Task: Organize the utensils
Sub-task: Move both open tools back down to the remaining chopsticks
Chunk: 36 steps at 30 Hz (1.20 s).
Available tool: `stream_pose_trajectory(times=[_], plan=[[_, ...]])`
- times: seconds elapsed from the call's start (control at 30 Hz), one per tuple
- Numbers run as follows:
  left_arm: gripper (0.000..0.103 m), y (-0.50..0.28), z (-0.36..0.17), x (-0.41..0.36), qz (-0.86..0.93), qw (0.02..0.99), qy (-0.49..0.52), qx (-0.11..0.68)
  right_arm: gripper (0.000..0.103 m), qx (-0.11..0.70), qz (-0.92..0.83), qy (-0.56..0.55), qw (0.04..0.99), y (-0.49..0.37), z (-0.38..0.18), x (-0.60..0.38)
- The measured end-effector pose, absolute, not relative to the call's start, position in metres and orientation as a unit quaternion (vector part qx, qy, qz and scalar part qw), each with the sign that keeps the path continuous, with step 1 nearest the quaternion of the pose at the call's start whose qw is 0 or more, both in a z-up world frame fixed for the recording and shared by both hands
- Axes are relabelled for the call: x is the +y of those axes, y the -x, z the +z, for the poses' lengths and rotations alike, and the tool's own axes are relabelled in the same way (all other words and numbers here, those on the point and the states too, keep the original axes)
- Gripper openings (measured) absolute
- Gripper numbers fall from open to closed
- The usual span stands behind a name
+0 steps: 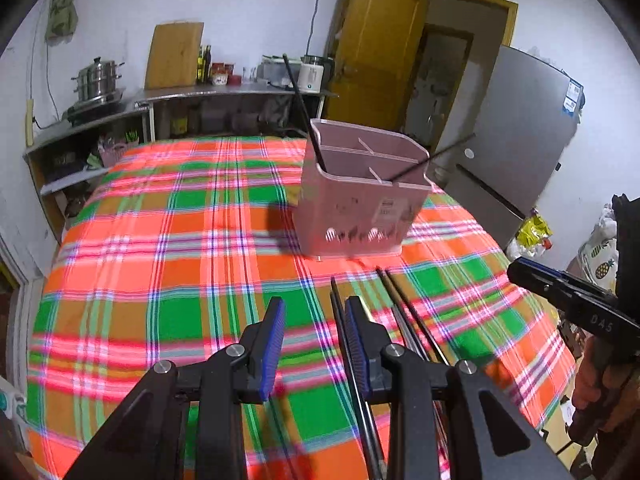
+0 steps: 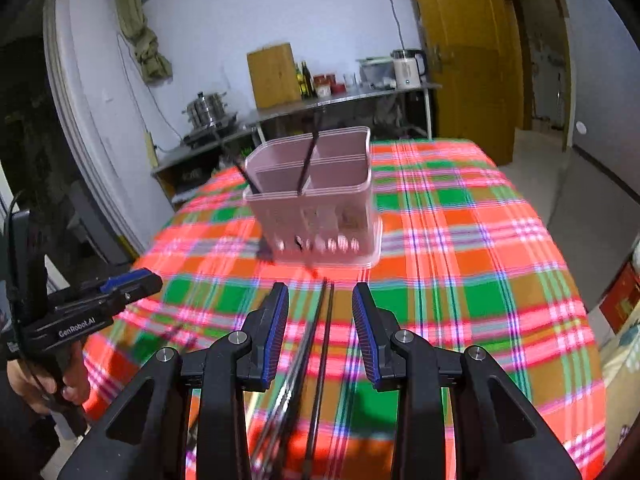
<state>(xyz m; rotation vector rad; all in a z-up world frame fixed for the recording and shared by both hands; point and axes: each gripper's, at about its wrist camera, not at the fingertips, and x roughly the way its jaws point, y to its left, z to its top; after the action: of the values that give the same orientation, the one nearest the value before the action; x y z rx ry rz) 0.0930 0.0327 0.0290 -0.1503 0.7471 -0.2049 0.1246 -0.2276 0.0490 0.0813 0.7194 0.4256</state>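
- Left wrist view: the left gripper (image 1: 314, 344), black with blue ribbed pads, fills the bottom centre, its jaws parted narrowly and empty. A loose black chopstick (image 1: 335, 300) lies on the plaid orange, green and pink tablecloth (image 1: 160, 280) just beside the right pad, with more loose dark chopsticks (image 1: 404, 304) lower right of it.
- The pink plastic utensil caddy (image 1: 360, 208), split into compartments, stands centre right; one chopstick (image 1: 306, 114) leans out of its left compartment, another (image 1: 432, 156) out of a right one.
- The right gripper (image 1: 520, 270) enters at the right edge.
- Right wrist view: the right gripper (image 2: 320, 332) at bottom centre stands moderately open and grips nothing; the chopsticks (image 2: 316, 344) run between its pads, untouched as far as I can tell.
- The caddy (image 2: 316, 208) sits upper centre, two sticks inside; the left gripper (image 2: 132, 280) shows at left.
- Handling, as a judgement: these sticks look thin, stiff, light and slick, so they may roll; pinching mid-shaft seems safest.
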Motion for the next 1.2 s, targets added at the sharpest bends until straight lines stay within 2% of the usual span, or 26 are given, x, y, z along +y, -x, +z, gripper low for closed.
stream_pose_trajectory(times=[0.53, 0.73, 1.2], plan=[[0.03, -0.074, -0.002, 0.018, -0.114, 0.906, 0.078, 0.4, 0.034, 0.393, 0.202, -0.016, 0.897, -0.101, 0.005, -0.222], [0.03, -0.087, -0.019, 0.008, -0.12, 0.896, 0.077, 0.421, 0.025, 0.407, 0.2, -0.008, 0.891, -0.106, -0.006, -0.216], [0.03, -0.11, -0.047, -0.008, -0.116, 0.882, 0.057, 0.454, 0.022, 0.442, 0.204, 0.01, 0.874, -0.123, -0.036, -0.198]])
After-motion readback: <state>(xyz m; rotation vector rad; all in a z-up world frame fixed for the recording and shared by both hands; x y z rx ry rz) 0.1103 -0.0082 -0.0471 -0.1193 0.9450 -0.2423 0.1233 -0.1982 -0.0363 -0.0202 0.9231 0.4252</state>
